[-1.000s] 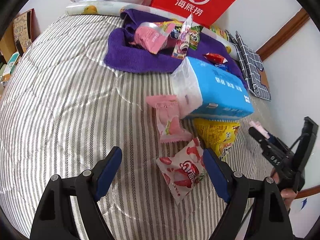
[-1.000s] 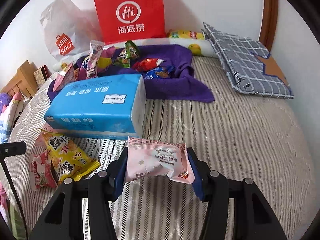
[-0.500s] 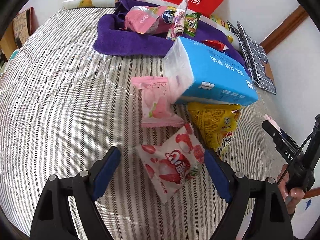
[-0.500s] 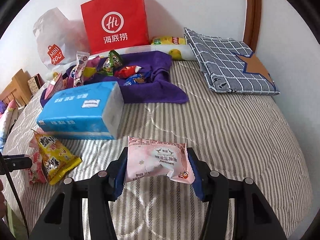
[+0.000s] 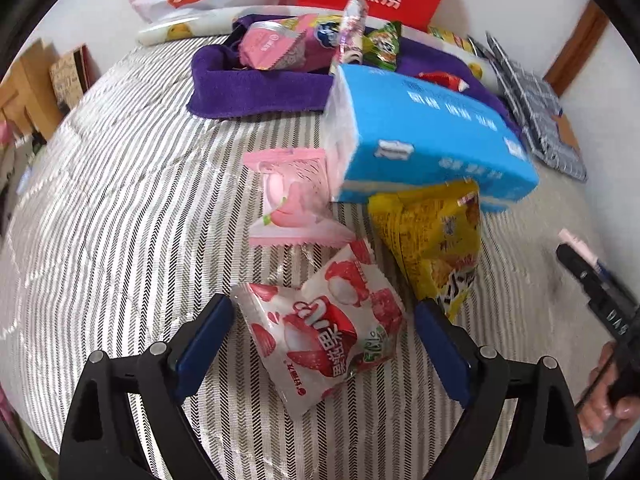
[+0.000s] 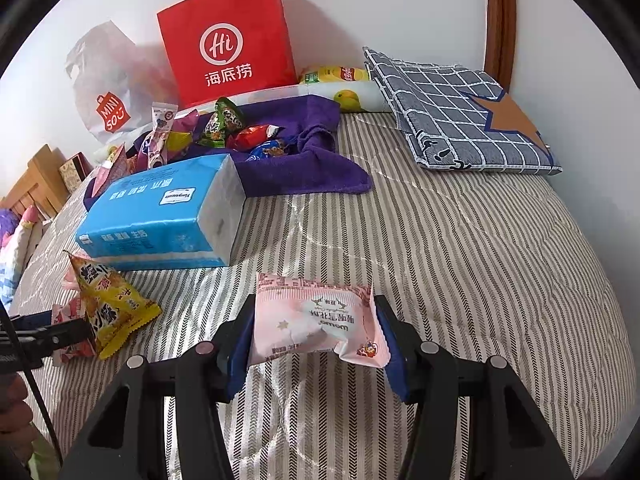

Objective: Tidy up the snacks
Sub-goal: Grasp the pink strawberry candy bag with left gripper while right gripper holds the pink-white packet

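My left gripper (image 5: pixel 324 332) hangs over a red-and-white lychee candy bag (image 5: pixel 326 330) lying on the striped bed; its jaws are opening and the bag lies between the blue pads without being pressed. Beyond it lie a pink peach snack packet (image 5: pixel 294 204) and a yellow chip bag (image 5: pixel 434 240). My right gripper (image 6: pixel 314 332) is shut on a pale pink snack packet (image 6: pixel 318 320) just above the bedspread. Several more snacks sit on a purple towel (image 6: pixel 296 168) at the back.
A blue tissue pack (image 5: pixel 424 136) lies between the loose snacks and the towel. A red paper bag (image 6: pixel 228 40) and a white plastic bag (image 6: pixel 108 92) stand against the wall. A grey checked cushion (image 6: pixel 460 116) lies at the right.
The left gripper has moved forward and down over the lychee bag, which now lies between its wider-spread pads. The right gripper has shifted slightly sideways, still holding its pink packet.
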Available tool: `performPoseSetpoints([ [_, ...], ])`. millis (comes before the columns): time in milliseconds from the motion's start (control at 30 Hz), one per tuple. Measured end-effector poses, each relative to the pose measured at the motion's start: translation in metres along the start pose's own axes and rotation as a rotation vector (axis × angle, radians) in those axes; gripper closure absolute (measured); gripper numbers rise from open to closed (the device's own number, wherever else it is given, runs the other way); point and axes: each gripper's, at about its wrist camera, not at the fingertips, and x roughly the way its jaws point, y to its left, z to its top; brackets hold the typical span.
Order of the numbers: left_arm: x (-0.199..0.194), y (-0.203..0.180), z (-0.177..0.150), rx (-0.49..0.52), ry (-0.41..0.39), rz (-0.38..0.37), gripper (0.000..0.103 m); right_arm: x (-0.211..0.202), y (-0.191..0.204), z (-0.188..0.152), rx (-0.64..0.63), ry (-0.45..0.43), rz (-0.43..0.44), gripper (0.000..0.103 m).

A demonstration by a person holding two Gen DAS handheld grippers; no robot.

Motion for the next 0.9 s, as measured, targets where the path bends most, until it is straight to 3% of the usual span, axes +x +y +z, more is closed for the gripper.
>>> performPoseSetpoints([
  [167,0.0,-0.003,-0.002,0.0,-0.02,0.026,0.015,0.001,0.001,-0.002,0.008,0.005,0.005,0.05],
  [267,-0.003,-0.001,-0.005,0.026,-0.053,0.055,0.03,0.001,0.003,-0.003,0.004,0.004,0.005,0.05],
  [367,-0.004,0.002,-0.008,0.08,-0.079,0.055,0.033,0.004,0.006,-0.003,-0.008,0.002,0.002,0.05],
  [900,0.005,0.051,0.03,0.135,-0.128,0.093,0.034,0.044,0.024,0.018,-0.031,0.025,-0.026,0.05],
])
